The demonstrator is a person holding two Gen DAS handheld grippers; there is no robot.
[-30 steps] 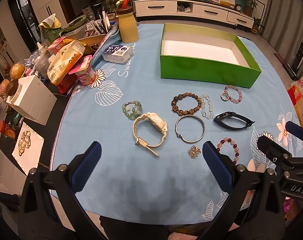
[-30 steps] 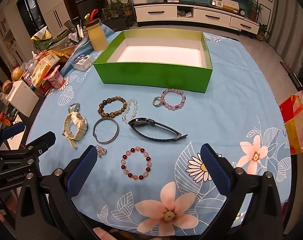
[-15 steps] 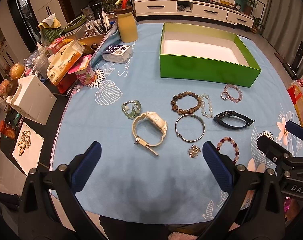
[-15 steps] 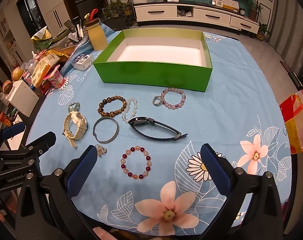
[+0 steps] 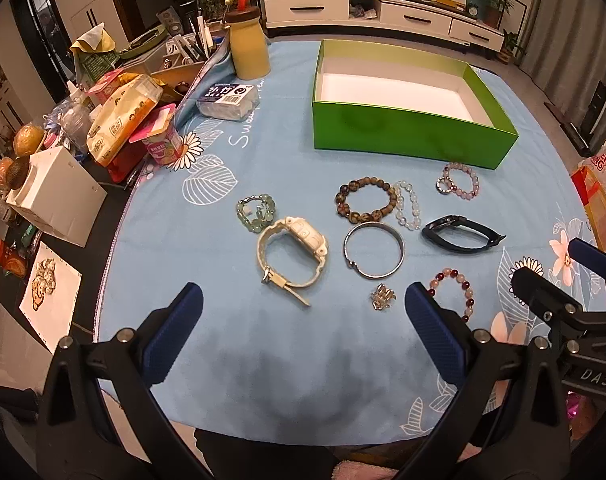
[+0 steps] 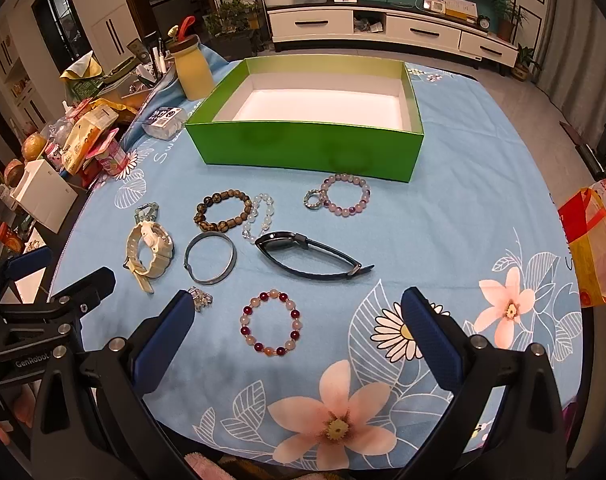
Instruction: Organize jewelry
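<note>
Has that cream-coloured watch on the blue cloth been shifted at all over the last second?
No. The cream watch lies in the same spot beside the silver bangle, at the same distance in front of the green box. Nothing touches it.

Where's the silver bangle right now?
The silver bangle lies flat on the blue tablecloth, between the white watch and black band, just below the brown bead bracelet.

I see the open green box (image 6: 311, 144) sitting empty at the table's far side. Before it lie a cream watch (image 5: 293, 254), silver bangle (image 5: 374, 250), black band (image 6: 309, 258) and beaded bracelets (image 6: 271, 328), all flat.
</note>
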